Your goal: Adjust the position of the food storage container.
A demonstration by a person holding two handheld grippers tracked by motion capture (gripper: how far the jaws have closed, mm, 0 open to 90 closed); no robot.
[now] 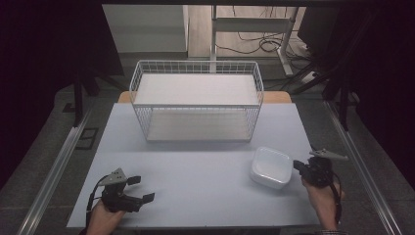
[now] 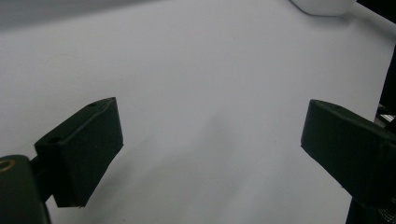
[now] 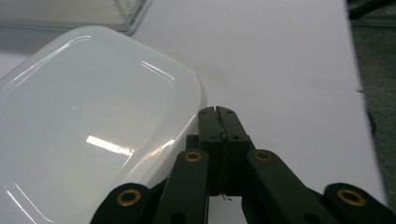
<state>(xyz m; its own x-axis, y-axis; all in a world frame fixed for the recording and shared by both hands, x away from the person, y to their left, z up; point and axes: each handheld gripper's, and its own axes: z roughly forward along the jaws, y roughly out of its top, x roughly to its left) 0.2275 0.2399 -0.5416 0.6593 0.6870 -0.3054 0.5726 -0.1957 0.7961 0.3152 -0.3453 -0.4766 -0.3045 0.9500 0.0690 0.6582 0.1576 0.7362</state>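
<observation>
A white rounded-square container (image 1: 270,166) lies upside down on the pale table (image 1: 195,171) at the right. My right gripper (image 1: 296,165) sits just to its right, jaws shut together with nothing between them. In the right gripper view the shut tips (image 3: 218,111) lie against or very close to the container's (image 3: 93,130) curved edge; I cannot tell if they touch. My left gripper (image 1: 142,188) rests near the front left of the table, open. Its black pads (image 2: 84,154) stand wide apart over bare table, with the container (image 2: 322,5) far off.
A white wire basket rack (image 1: 195,62) with two shelves stands at the back middle of the table. Metal rails run along both sides of the table. Dark stands and cables are on the floor behind.
</observation>
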